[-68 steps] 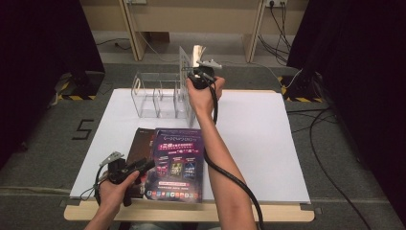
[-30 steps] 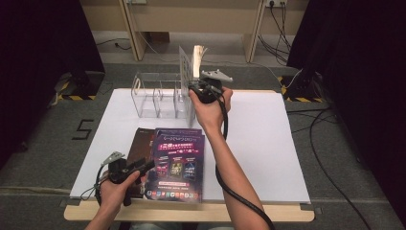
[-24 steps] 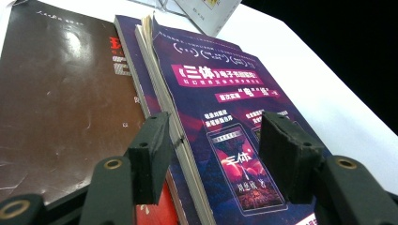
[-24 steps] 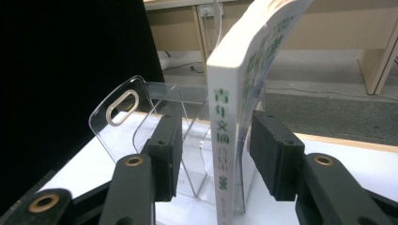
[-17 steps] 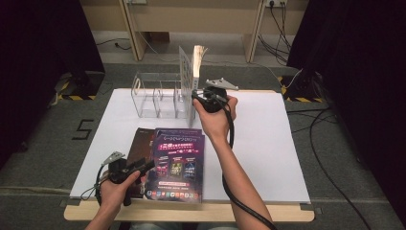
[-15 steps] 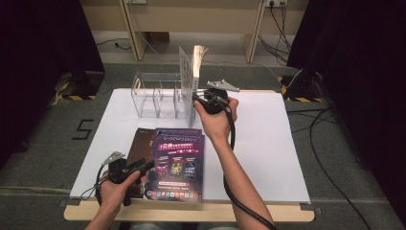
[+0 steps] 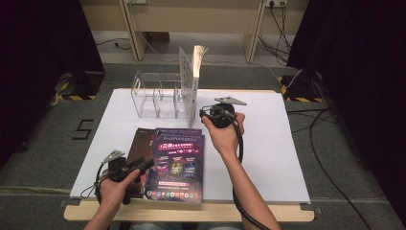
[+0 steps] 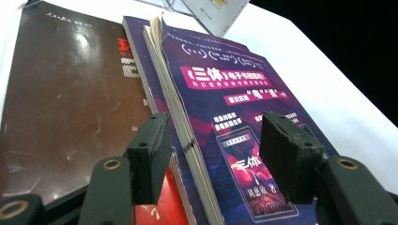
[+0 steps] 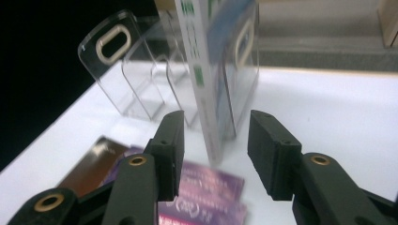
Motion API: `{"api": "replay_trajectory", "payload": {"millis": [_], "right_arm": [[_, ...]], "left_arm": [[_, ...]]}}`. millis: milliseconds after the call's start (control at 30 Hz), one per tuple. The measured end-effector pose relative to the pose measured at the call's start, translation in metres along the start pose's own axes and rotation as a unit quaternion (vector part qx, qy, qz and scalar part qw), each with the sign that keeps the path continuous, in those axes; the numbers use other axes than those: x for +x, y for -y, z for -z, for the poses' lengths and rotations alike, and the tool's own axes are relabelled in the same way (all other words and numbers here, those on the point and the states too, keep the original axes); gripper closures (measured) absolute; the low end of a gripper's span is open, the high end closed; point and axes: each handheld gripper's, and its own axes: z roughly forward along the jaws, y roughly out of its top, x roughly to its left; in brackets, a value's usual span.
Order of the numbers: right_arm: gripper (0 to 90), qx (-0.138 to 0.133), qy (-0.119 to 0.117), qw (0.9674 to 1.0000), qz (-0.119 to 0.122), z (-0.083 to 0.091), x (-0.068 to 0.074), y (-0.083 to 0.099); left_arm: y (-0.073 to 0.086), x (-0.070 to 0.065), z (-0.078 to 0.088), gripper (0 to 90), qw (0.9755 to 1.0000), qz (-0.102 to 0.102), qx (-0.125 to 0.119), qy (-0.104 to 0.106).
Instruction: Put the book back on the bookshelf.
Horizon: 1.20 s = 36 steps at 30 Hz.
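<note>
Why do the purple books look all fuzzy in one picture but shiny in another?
In the right gripper view the purple books lie close under the lens, out of focus; the clear rack is sharper. In the left gripper view the brown book catches white glare from overhead light.

The top book (image 7: 176,165) is purple with pink bands and white writing. The book (image 7: 139,151) beside it is dark brown. The rack (image 7: 158,96) is see-through. The table (image 7: 268,158) is white.
</note>
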Motion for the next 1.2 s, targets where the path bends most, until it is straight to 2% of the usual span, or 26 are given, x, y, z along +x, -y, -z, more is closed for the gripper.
{"api": "replay_trajectory", "payload": {"millis": [267, 467, 600, 933, 1200], "right_arm": [[57.7, 0.061, -0.005, 0.9979, -0.018, -0.014, -0.011, 0.036], [57.7, 0.099, -0.008, 0.9944, -0.038, -0.029, -0.017, 0.057], [57.7, 0.119, -0.007, 0.9917, -0.047, -0.039, -0.018, 0.066], [57.0, 0.154, -0.006, 0.9864, -0.057, -0.054, -0.023, 0.081], [56.7, 0.164, -0.012, 0.9845, -0.061, -0.057, -0.023, 0.087]], "left_arm": [[-0.008, -0.001, -0.013, 43.6, 0.9998, -0.01, 0.016, -0.005], [-0.026, -0.002, -0.026, 44.2, 0.9995, -0.024, 0.019, -0.008], [-0.034, -0.001, -0.037, 44.2, 0.9993, -0.022, 0.03, -0.011], [-0.034, 0.005, -0.053, 44.2, 0.9987, -0.013, 0.045, -0.02], [-0.03, 0.008, -0.058, 45.6, 0.9984, -0.008, 0.05, -0.024]]}}
